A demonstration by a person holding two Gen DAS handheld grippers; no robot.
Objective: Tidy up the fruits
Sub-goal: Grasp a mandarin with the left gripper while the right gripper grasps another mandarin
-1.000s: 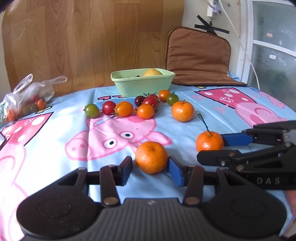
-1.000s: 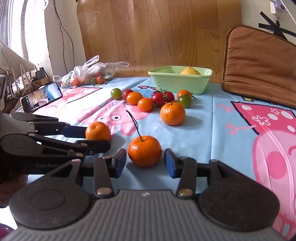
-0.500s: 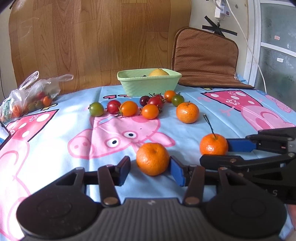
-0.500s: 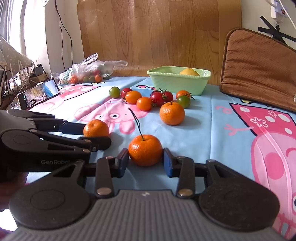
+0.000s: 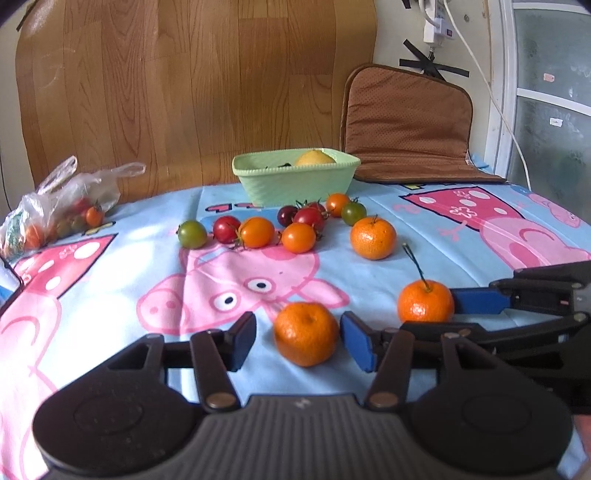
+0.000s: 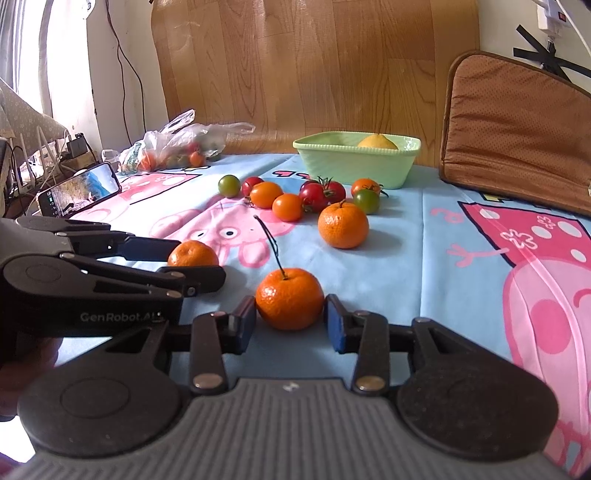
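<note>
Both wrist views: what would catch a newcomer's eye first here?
Two grippers each frame a mandarin on the pink pig tablecloth: the left gripper around a stemless mandarin, the right gripper closed against a long-stemmed mandarin. Behind them a row of cherry tomatoes leads to a green bowl holding a yellow fruit.

We saw a wood-grain panel (image 5: 184, 92) behind the table, whose cloth (image 5: 110, 280) was pale blue with pink cartoon pigs. A brown padded cushion (image 5: 406, 125) leaned at the back right. Daylight came through a frosted window (image 5: 554, 103); a white charger (image 5: 437, 26), perhaps a plug adapter, hung on the cream wall (image 6: 498, 26).
</note>
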